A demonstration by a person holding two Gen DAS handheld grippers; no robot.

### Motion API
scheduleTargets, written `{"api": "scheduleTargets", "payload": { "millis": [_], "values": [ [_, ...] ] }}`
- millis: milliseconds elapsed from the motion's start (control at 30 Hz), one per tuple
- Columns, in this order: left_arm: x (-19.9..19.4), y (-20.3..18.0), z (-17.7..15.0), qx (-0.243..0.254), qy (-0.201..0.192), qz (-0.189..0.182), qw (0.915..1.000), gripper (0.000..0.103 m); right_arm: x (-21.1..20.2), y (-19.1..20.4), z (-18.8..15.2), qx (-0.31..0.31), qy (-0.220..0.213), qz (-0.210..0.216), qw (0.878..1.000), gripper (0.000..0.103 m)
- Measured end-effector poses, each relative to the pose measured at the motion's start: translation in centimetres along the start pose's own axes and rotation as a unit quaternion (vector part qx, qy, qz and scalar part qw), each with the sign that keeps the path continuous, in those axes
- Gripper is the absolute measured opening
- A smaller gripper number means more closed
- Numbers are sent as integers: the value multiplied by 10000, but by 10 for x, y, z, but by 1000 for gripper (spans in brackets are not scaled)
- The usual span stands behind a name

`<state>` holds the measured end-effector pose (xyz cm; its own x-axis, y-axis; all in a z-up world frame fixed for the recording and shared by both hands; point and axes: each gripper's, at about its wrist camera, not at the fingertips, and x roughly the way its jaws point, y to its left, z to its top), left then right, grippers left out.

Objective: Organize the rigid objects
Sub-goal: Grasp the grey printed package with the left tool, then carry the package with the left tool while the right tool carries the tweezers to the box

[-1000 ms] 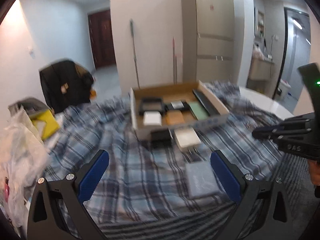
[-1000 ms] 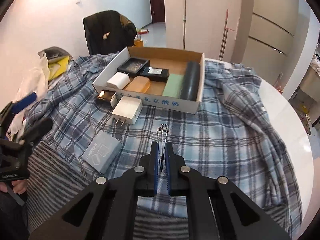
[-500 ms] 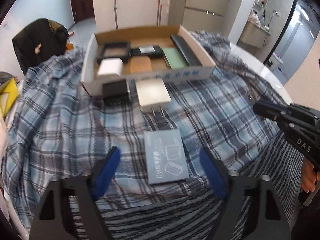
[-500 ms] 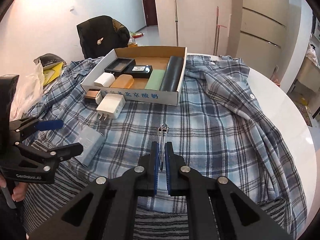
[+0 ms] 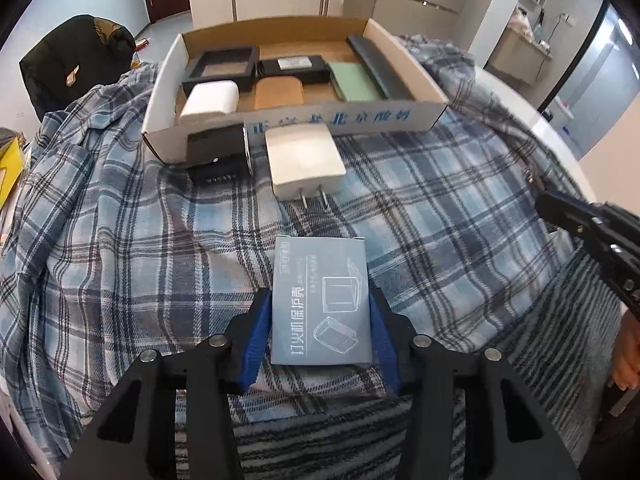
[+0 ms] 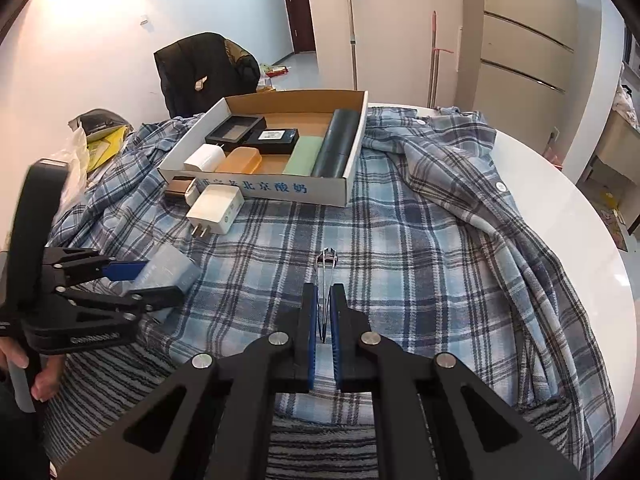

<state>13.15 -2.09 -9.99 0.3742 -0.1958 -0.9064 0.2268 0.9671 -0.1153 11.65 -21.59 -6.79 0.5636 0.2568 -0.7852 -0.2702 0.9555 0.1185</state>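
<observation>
A grey-blue printed box (image 5: 320, 320) lies on the plaid shirt between the blue pads of my left gripper (image 5: 319, 296), whose jaws are closing and touch both its long sides. The right wrist view shows that gripper (image 6: 156, 280) low on the left, around the box (image 6: 172, 272). My right gripper (image 6: 324, 296) is shut on a thin metal clip (image 6: 326, 264) that sticks out past its tips. Further back is an open cardboard box (image 5: 296, 120) holding several small items. A white charger (image 5: 304, 158) and a black charger (image 5: 218, 152) lie against its front wall.
A plaid shirt (image 6: 420, 240) covers most of the round white table (image 6: 560, 232). A striped cloth (image 5: 320, 420) lies at the near edge. A black jacket (image 6: 204, 68) hangs on a chair behind. Plastic bags and yellow packaging (image 6: 100, 148) sit at the left.
My left gripper tipped down and came in over the grey-blue box, and its wide jaws narrowed onto the box's sides. The right gripper stays shut on the clip and has drifted only slightly.
</observation>
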Motion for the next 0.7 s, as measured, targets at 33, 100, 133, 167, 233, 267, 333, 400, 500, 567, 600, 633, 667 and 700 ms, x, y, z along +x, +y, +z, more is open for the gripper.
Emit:
{"api": "scheduleTargets", "payload": {
  "millis": [33,100,133,167,233,267,333,400,500,567,600,633,667,700],
  "values": [
    [-4,1,0,1,-53,-13,10000,50,-1,-2,0,11,-17,-15,10000,5],
    [-16,3,-1,23,-186,-12,9998,50,-4,-4,-1,27,-38,-38,10000,5],
    [-21,3,-1,27,-249,2,9997,50,-5,-4,-1,29,-41,-51,10000,5],
    [-27,5,-1,17,-319,8,9995,49,-6,-5,-1,22,-42,-63,10000,5],
    [-39,7,0,-18,-483,88,9988,49,-10,-5,0,-6,-66,-83,9999,5],
    [-42,8,0,-3,-525,108,9986,49,-11,-5,0,-25,-75,-98,9999,5],
    [-47,11,2,14,-557,123,9984,49,-14,-5,1,-29,-97,-108,9999,5],
    [-50,15,3,-70,-576,143,9982,49,-16,-4,1,-28,-118,-114,9999,5],
    [-50,19,2,-119,-576,176,9981,49,-15,-1,1,-65,-81,-124,9999,5],
    [-45,20,1,-144,-522,206,9983,49,-6,-2,0,-92,64,-147,9998,5],
    [-43,22,1,-173,-498,232,9983,49,2,-4,0,-76,195,-193,9996,5],
    [-42,23,0,-194,-489,260,9983,49,14,-8,0,-19,417,-290,9987,5],
    [-40,24,0,-197,-495,271,9982,49,25,-13,0,51,634,-305,9975,5],
    [-40,24,-1,-198,-505,272,9982,49,33,-19,-1,176,776,-238,9965,5]
  ]
}}
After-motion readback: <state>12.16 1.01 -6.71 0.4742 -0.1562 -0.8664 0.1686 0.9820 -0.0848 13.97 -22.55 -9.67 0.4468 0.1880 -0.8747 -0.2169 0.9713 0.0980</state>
